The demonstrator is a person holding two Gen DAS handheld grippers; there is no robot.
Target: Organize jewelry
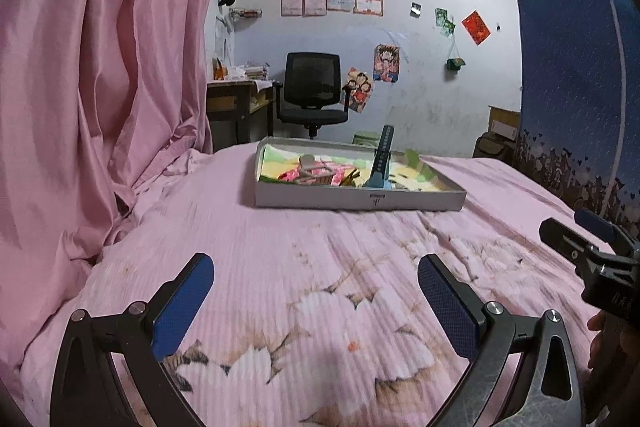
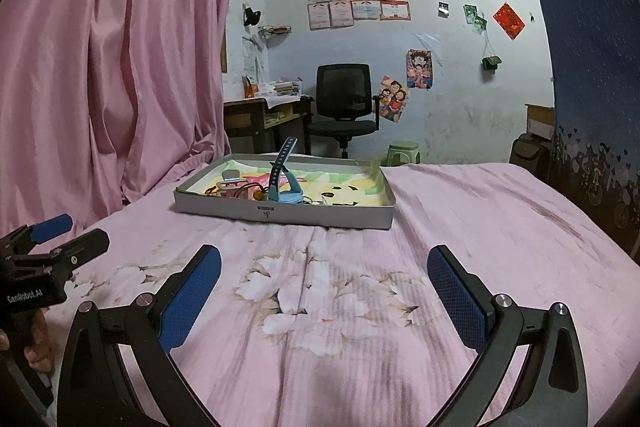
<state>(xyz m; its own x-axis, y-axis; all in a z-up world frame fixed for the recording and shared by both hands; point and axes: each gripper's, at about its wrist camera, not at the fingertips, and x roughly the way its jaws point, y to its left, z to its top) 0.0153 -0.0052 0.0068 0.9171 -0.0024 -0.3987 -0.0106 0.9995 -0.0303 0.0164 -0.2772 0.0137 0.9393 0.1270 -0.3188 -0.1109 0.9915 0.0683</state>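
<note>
Two tools hover low in frame over one pink bed (image 2: pixel 480 211), both spread wide and holding nothing: the left tool (image 1: pixel 316 301) and the right tool (image 2: pixel 324 293). One tray (image 2: pixel 328 217) sits mid-frame, well beyond both. In it, left to right: a clip (image 2: pixel 231 175), then one blue watch (image 2: pixel 285 183), strap upright.

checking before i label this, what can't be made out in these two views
- Small pieces in the tray: too small in both views; only the blue watch reads clearly.
- Near tray floor: hidden by its front wall, both views.
- Right hand-held gripper handle and hand: cut off by the right wrist view's bottom edge.
- Left hand-held gripper handle: cut off likewise in the left wrist view.
</note>
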